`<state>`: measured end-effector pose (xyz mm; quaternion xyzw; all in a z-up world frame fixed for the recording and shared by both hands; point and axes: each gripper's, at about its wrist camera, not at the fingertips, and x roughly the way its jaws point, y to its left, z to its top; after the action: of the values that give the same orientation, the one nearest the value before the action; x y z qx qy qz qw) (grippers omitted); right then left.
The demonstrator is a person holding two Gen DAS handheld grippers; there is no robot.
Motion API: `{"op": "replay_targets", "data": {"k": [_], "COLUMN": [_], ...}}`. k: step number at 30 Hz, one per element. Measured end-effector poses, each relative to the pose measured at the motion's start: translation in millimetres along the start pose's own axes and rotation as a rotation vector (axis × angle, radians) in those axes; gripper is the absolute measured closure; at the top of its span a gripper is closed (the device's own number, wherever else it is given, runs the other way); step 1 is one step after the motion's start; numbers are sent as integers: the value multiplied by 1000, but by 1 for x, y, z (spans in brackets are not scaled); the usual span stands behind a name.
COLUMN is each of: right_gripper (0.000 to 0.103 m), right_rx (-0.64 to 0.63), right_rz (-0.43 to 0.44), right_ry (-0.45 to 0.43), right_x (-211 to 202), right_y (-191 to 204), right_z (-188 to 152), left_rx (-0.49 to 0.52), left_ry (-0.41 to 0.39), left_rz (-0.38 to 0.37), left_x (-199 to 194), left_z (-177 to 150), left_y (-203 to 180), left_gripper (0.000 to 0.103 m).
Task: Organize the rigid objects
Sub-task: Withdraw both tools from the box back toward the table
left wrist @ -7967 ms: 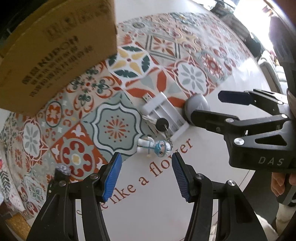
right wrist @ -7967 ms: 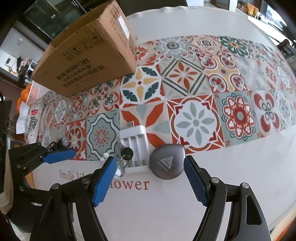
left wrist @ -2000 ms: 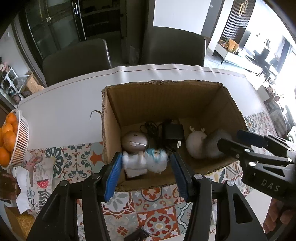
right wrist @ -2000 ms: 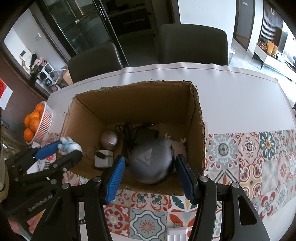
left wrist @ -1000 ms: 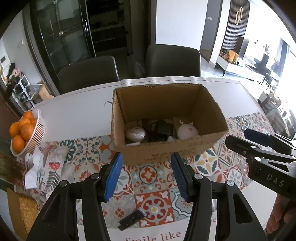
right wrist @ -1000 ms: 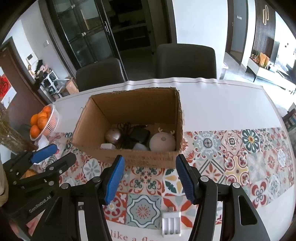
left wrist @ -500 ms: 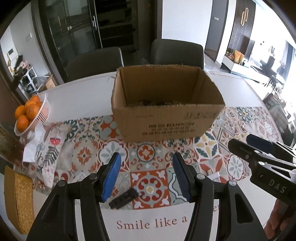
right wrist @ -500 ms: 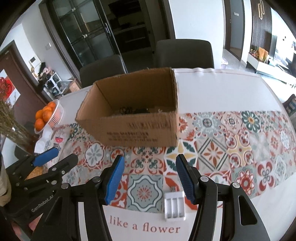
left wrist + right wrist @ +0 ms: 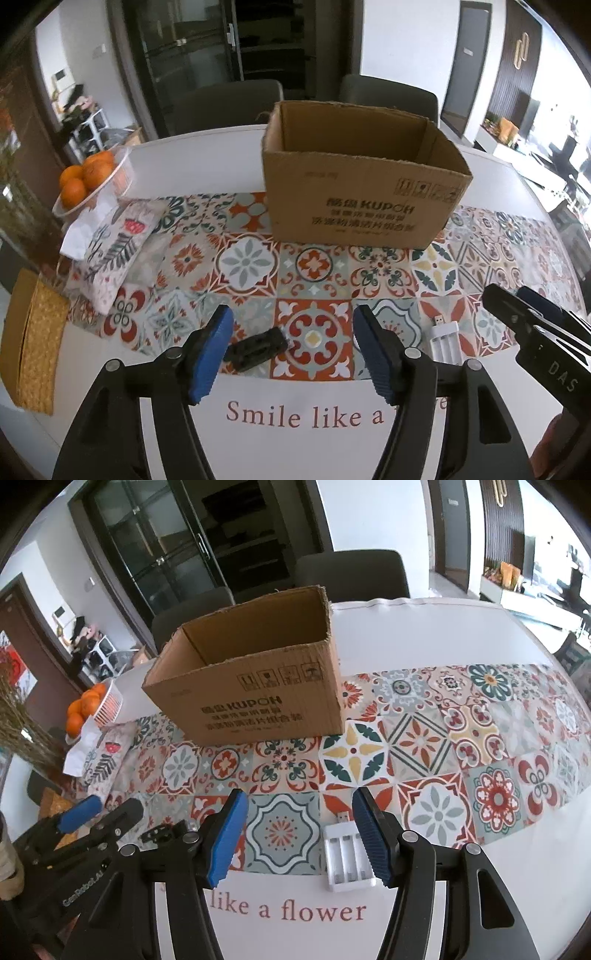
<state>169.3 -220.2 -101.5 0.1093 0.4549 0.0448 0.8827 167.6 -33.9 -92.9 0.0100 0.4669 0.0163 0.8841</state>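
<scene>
Two items remain outside the open brown cardboard box (image 9: 364, 192), which stands on the tiled runner toward the desk's far edge. The left tool (image 9: 291, 349), jaws apart, having just widened, and holding nothing, hangs over a small black ribbed clip-like piece (image 9: 256, 349) near the front edge. The right tool (image 9: 297, 836), also apart and empty, hovers by a white plastic battery charger (image 9: 347, 860) at its right pad. The box's contents are hidden from here; judged by this, the sorting is nearly done.
</scene>
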Motion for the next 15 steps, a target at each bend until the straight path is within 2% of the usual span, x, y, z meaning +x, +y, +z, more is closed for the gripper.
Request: {"op": "replay_targets", "data": {"k": [9,15], "right_gripper": [36,36], "right_rx": [-30,-39], "right_rz": [-35,-48], "right_ry": [-76,-88], "right_x": [-4,4], "right_y": [0,-5], "right_z": [-29,-49], "left_rx": [-73,-113], "left_ry": [-77,-112], "left_rz": [88,117], "left_x": [0,8], "left_z": [-31,-53], "left_y": [6,8], "left_gripper": [31,30]}}
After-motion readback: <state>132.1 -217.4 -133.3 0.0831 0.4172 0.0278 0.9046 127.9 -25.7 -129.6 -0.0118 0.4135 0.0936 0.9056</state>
